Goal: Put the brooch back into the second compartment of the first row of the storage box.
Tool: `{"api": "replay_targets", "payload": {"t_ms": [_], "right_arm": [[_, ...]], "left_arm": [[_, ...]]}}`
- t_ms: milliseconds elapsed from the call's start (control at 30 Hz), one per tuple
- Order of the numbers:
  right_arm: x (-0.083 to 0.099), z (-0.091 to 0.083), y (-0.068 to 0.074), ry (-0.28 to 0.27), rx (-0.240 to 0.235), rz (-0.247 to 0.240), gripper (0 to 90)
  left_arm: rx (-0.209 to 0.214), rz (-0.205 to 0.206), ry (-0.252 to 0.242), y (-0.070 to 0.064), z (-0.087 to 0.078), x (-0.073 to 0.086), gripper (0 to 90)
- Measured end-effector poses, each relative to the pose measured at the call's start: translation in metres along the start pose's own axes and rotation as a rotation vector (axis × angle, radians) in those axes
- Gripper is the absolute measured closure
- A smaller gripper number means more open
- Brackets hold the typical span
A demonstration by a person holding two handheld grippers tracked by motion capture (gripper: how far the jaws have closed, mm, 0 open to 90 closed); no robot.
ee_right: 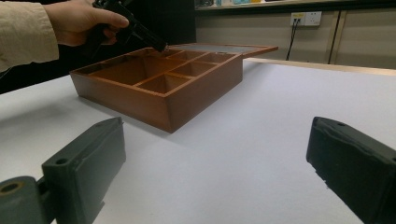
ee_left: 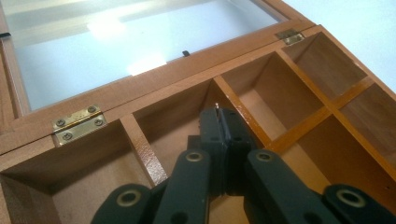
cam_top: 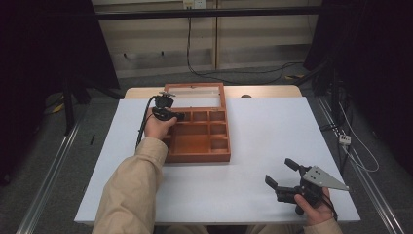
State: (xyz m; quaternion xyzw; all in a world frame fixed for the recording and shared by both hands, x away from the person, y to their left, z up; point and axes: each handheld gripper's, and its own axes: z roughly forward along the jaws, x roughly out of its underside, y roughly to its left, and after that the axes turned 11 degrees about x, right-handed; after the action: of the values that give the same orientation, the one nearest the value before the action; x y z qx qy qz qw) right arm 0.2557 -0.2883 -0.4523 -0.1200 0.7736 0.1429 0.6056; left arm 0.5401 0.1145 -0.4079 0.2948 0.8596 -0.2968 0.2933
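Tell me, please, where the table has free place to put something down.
Free: the wide white table between the wooden box and the right gripper, and the near strip in front of the box. Crowded: the box's left side, where the left gripper reaches in, and the open lid behind.

A reddish-brown wooden compartment box [cam_top: 199, 136] is lying flat on the white table, toward its far left. Its glass-panelled hinged lid [cam_top: 195, 95] is lying fully open behind it. The visible compartments are sitting empty.
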Motion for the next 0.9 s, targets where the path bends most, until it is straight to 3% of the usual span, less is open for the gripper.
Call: {"api": "replay_targets", "payload": {"t_ms": [500,733,833,900], "right_arm": [[0.0003,0.0004,0.0006,0.001,0.0,0.01,4.5],[0.0003,0.0003,0.0001,0.001,0.0,0.003,4.6],[0.0003,0.0005,0.0002,0.001,-0.001,0.0,4.6],[0.0003,0.0006,0.0007,0.002,0.0,0.005,4.6]], "left_arm": [[-0.005,-0.002,-0.001,-0.0002,0.0041,0.0011,88.8],[-0.018,-0.009,-0.028,-0.0028,0.0015,-0.0002,78.8],[-0.018,-0.008,-0.036,-0.0045,-0.002,-0.0007,72.2],[-0.023,-0.01,-0.039,-0.0061,-0.0052,-0.0006,62.7]]}}
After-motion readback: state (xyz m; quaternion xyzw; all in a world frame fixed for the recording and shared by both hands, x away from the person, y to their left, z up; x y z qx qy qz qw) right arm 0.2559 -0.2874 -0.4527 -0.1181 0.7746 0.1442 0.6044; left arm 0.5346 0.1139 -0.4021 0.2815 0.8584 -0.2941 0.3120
